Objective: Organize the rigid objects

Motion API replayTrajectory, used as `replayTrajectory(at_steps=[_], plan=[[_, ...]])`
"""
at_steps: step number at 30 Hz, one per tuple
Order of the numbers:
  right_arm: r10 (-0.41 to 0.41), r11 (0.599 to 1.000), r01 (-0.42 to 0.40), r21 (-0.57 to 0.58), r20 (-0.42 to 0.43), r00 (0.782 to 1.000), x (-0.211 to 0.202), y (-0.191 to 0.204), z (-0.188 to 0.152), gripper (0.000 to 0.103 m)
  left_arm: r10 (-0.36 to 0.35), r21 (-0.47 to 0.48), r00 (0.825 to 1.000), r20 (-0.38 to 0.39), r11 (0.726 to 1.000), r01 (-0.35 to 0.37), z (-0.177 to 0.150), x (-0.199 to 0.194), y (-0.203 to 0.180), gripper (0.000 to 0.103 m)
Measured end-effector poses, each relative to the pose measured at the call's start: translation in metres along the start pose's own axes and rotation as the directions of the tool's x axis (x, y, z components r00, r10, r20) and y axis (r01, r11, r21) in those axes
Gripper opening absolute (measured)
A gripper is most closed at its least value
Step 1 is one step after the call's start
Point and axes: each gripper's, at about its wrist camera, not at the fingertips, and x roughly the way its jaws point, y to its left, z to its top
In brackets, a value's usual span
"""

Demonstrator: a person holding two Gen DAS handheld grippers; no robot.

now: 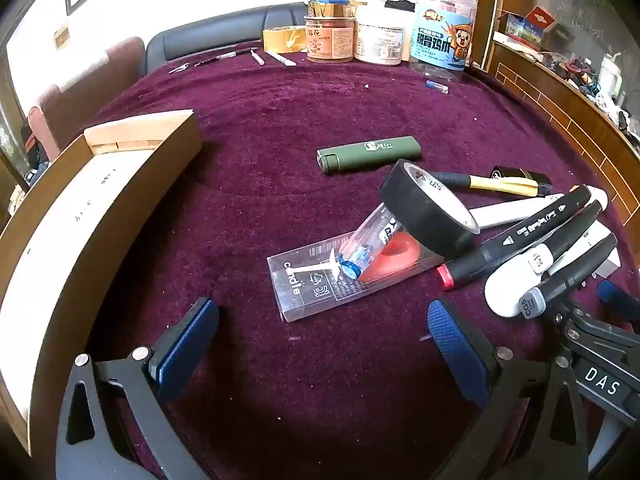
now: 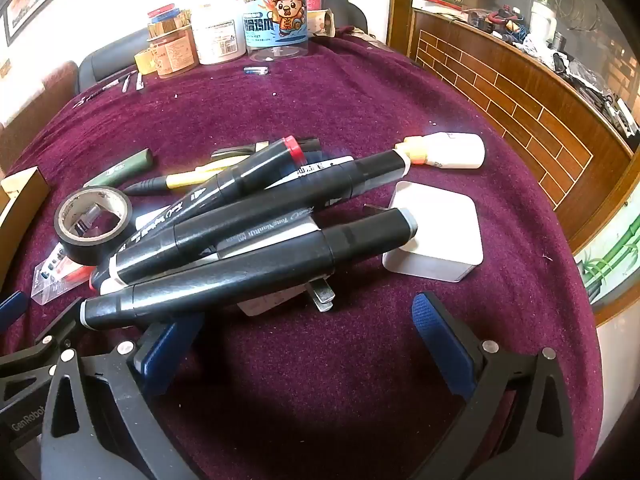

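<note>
Ahead: marker pile (image 2: pixel 256 232) just beyond right gripper (image 2: pixel 304 344); both grippers spread, empty.

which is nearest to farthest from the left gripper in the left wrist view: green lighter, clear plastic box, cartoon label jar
From the left gripper, open over the cloth:
1. Clear plastic box, just ahead of the fingertips, partly under the black tape roll.
2. Green lighter, lying in the middle of the table, beyond the box.
3. Cartoon label jar, standing at the far edge, to the right.
</note>
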Motion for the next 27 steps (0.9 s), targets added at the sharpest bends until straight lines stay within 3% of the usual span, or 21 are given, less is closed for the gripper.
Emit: replayTrajectory(at_steps=[27], plan=[[-0.001, 1.0, 0.001, -0.001, -0.001, 1.0, 0.0003, 0.0001, 0.0001, 0.103, -0.008, -0.006, 1.0, -0.003, 1.0, 0.008, 0.0, 0.0001, 0.0002, 0.102]])
